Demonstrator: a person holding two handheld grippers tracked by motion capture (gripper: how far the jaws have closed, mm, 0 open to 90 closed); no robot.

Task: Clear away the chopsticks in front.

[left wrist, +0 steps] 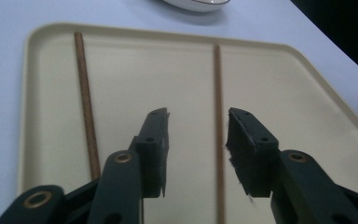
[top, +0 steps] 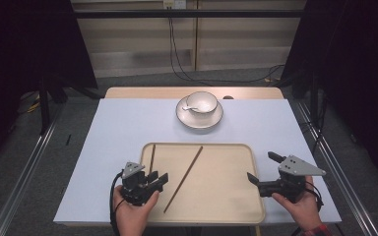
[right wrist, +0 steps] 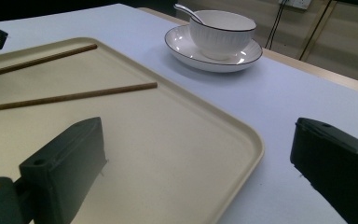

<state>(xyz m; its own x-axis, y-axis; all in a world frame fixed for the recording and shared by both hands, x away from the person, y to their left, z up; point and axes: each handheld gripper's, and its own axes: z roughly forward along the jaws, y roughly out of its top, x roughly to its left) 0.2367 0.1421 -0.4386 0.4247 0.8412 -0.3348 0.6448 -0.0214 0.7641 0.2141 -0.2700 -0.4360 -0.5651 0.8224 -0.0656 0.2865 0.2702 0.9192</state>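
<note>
Chopsticks lay loose on the cream tray point(top: 236, 206): the longer chopstick point(top: 183, 178) ran diagonally across its middle, the shorter one point(top: 152, 158) sat near its left edge. The left gripper point(top: 158, 181) hovered low over the tray with jaws moderately parted and holding nothing, the diagonal stick lying in the gap between them, probably lined up for a pick. The right gripper point(top: 262, 167) waited at the tray's right rim, jaws wide and empty. Beyond, a white bowl point(top: 201, 102) with a spoon point(top: 191, 107) stood on a saucer point(top: 199, 119). A pale blue mat point(top: 118, 128) covered the table; dark curtains and cables closed the room.
</note>
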